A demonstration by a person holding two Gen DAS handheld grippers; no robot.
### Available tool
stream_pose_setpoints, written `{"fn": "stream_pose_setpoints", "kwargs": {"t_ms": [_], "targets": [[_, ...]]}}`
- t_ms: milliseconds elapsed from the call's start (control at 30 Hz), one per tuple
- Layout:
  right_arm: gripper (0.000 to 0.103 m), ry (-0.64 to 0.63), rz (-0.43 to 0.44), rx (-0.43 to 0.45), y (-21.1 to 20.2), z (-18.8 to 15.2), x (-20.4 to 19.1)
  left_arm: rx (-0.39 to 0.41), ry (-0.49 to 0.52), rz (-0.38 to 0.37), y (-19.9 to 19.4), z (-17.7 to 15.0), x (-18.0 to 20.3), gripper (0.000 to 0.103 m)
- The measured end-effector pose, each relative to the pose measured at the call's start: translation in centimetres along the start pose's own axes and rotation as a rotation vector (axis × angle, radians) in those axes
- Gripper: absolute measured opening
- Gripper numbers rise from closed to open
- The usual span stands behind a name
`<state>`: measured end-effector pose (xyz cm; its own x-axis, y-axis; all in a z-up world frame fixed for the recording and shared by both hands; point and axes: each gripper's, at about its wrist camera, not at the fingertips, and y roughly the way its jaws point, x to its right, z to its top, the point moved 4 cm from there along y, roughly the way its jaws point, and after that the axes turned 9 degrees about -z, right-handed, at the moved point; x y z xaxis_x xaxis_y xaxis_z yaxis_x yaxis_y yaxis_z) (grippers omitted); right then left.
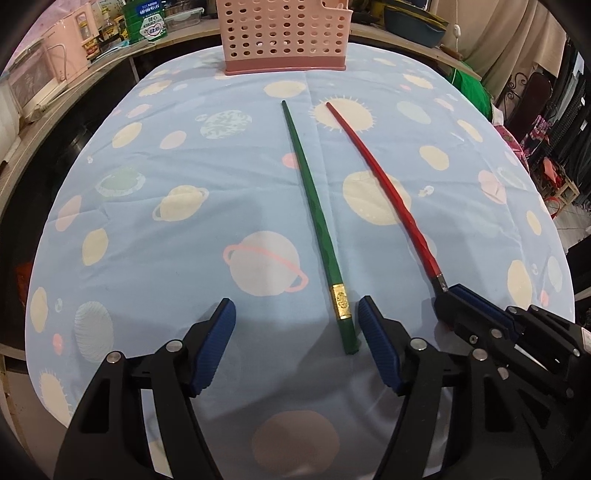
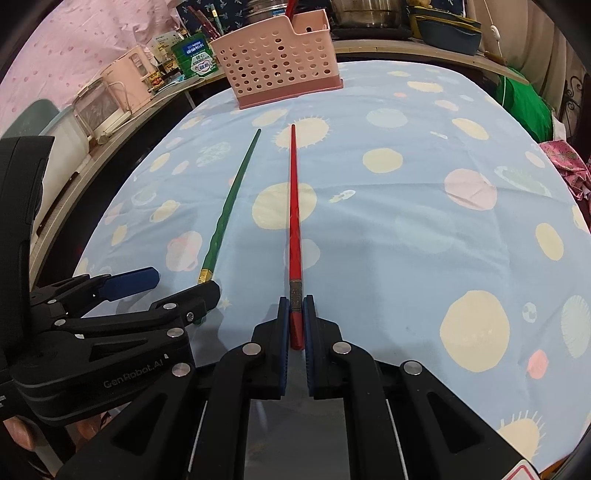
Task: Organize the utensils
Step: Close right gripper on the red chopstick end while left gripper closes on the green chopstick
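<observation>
Red chopstick (image 2: 293, 236) clamped at butt by right gripper (image 2: 295, 317), well short of pink basket (image 2: 277, 59). Green chopstick (image 1: 314, 221) bracketed, untouched, by spread left gripper (image 1: 295, 325). Squeeze best centred before lift.

I see a green chopstick (image 1: 317, 218) with a gold band lying flat mid-table, thick end toward the near edge. A red chopstick (image 2: 293, 221) lies just beside it. A pink perforated basket (image 1: 284, 33) stands upright at the far edge.
</observation>
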<state>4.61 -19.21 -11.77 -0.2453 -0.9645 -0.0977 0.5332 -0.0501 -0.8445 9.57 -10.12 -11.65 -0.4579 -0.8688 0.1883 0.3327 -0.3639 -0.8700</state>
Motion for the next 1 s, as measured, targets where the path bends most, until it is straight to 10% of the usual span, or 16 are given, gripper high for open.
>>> {"fn": "stream_pose_setpoints", "kwargs": {"t_ms": [567, 1000], "targets": [[0.007, -0.001, 0.0, 0.0, 0.0, -0.1, -0.2, -0.001, 0.006, -0.019, -0.6, -0.2, 0.1, 0.008], [0.007, 0.001, 0.015, 0.033, -1.5, 0.3, -0.5, 0.033, -0.004, -0.032, -2.3, 0.3, 0.2, 0.007]]}}
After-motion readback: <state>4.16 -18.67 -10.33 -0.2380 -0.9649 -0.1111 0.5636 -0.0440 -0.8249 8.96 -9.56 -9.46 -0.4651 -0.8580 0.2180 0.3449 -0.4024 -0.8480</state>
